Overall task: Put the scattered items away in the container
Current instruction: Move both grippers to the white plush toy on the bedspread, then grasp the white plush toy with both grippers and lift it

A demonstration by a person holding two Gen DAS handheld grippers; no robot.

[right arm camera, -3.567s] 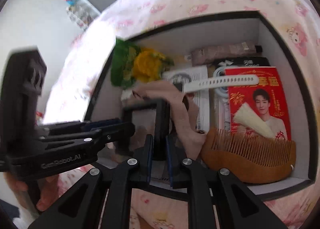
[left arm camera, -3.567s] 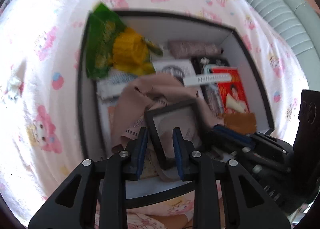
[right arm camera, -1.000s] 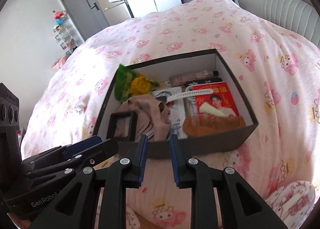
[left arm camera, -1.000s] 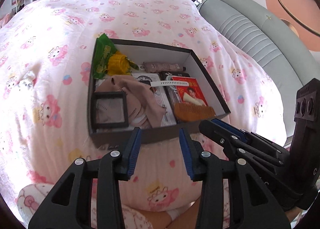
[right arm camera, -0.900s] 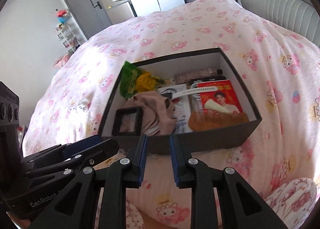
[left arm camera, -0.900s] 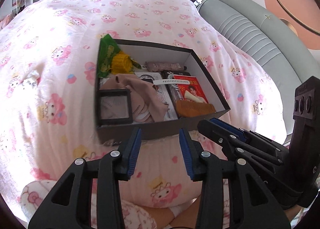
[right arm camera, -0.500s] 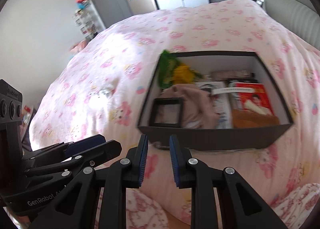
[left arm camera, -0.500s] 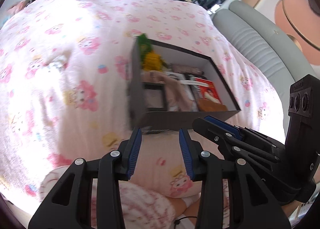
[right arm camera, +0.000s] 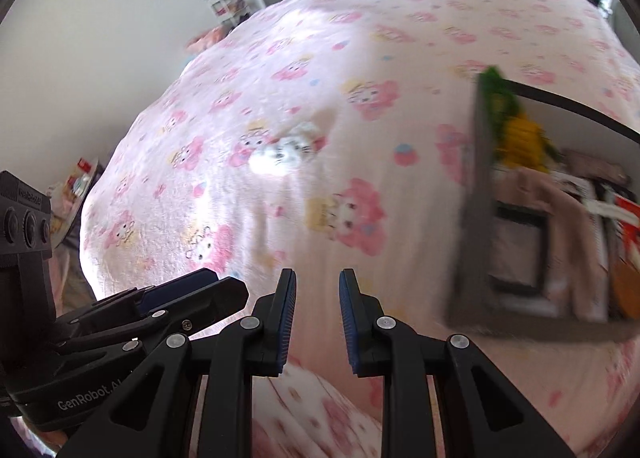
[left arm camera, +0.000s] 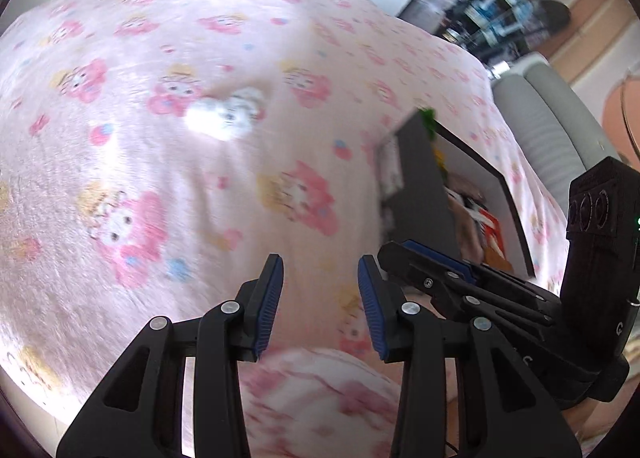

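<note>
Nearest the cardboard box (right arm camera: 476,218), both the left gripper (left arm camera: 320,282) and right gripper (right arm camera: 317,294) hang with jaws apart, empty. Left of the box, 1 small white fluffy item (right arm camera: 286,152) lies on soft pink cartoon-print bedding (right arm camera: 280,58).

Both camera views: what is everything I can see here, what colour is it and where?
Bedspread: one, pink cartoon print, covers the bed.
Fluffy item: one, white, loose on the bedspread, left of the box.
Box: one, dark, at right, holding items.
Packet: one, green, box's far corner.
Yellow item: one, beside the packet.
Cloth: one, beige, in the box.
Left gripper: jaws open, empty.
Right gripper: jaws open, empty.
</note>
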